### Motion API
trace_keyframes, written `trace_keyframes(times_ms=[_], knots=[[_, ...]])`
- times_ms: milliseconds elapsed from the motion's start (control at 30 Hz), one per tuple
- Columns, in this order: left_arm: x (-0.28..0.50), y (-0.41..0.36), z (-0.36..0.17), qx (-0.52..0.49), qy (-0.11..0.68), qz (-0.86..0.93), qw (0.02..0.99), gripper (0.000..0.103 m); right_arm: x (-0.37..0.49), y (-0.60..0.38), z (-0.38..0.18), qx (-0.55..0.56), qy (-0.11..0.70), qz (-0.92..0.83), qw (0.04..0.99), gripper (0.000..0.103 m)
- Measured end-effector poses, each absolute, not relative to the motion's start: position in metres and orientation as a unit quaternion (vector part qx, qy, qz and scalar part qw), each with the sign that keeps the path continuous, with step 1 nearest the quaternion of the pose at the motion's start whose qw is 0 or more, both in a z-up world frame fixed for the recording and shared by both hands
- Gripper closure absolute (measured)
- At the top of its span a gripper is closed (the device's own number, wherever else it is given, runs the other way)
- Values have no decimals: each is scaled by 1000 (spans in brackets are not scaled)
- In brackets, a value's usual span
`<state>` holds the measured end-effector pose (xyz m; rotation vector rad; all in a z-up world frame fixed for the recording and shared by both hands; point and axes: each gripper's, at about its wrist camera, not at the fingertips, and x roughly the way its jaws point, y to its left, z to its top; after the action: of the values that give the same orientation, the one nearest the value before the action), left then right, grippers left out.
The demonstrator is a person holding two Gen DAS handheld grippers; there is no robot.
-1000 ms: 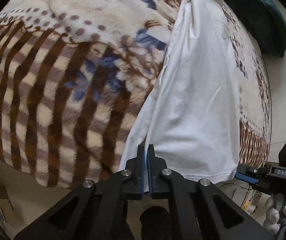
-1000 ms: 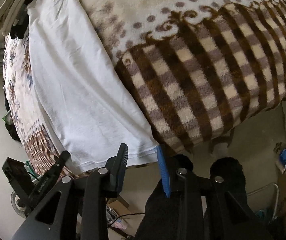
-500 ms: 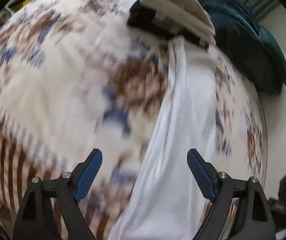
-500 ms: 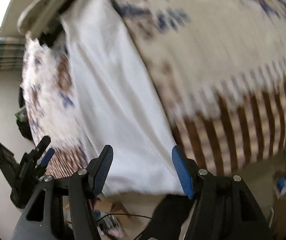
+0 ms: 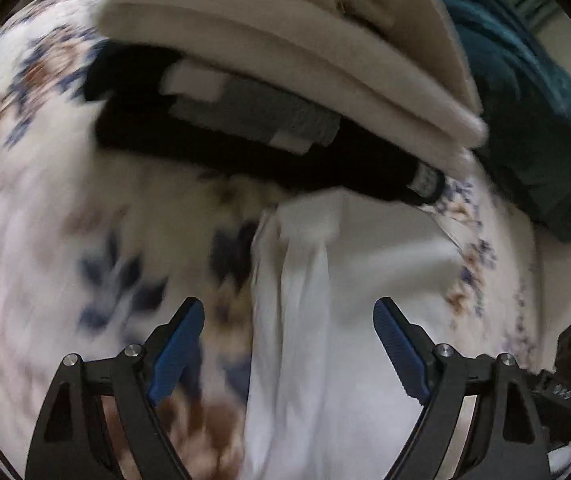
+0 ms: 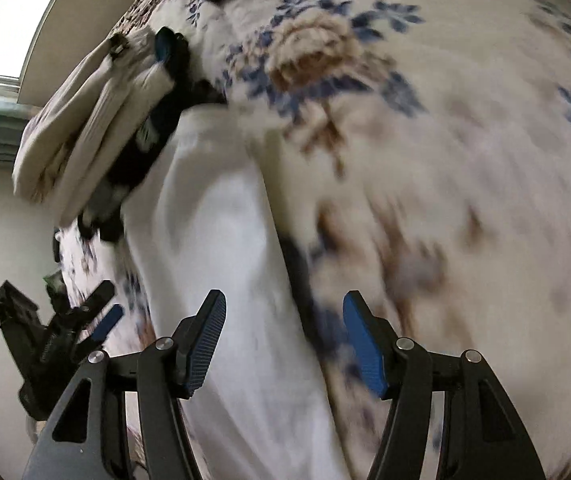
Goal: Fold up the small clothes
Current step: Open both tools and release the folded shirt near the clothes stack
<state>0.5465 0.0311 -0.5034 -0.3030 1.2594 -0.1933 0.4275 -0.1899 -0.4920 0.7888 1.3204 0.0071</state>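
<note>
A white garment [image 5: 325,320] lies folded lengthwise in a long strip on the flowered blanket [image 5: 65,220]; its far end reaches a pile of folded clothes [image 5: 285,80]. My left gripper [image 5: 287,344] hovers open over the strip's far part, nothing between its blue pads. In the right wrist view the same white garment [image 6: 225,260] runs up the middle-left, and my right gripper [image 6: 283,344] stands open above its right edge, holding nothing. The left gripper [image 6: 85,328] shows at the lower left there. Both views are motion-blurred.
The pile [image 6: 97,132] holds cream, grey and black folded pieces. A dark teal blanket [image 5: 525,120] lies behind it. The flowered blanket [image 6: 445,160] spreads wide to the right. A window [image 6: 9,20] is at the far left of the right wrist view.
Both grippers let go of the garment's near hem, opened, and swept along the strip toward its far end by the clothes pile.
</note>
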Motion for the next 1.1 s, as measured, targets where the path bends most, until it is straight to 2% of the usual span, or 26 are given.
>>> trace_keyframes(times_ms=[133,267,467,567,633,733,867,1100], knots=[[568,28,-538,-64,610,-49,788,17,483,-177,-527,320,644,49,693,39],[564,46,-547,-81,614,-64,783,15,501,-168,-541,205,673,13,711,44],[512,50,-499,-106,598,-83,790,16,486,-173,-521,251,659,40,708,43],[470,43,-501,-62,610,-86,785,16,471,-159,-524,275,673,99,680,42],[446,47,-520,-3,631,-50,775,15,459,-146,-533,246,693,115,668,42],[422,80,-539,-53,650,-24,758,15,445,-146,-546,183,709,73,677,43],[415,100,-527,-86,649,0,755,17,447,-159,-544,212,707,74,670,43],[484,81,-500,-121,593,-35,795,17,511,-184,-519,261,638,95,719,43]])
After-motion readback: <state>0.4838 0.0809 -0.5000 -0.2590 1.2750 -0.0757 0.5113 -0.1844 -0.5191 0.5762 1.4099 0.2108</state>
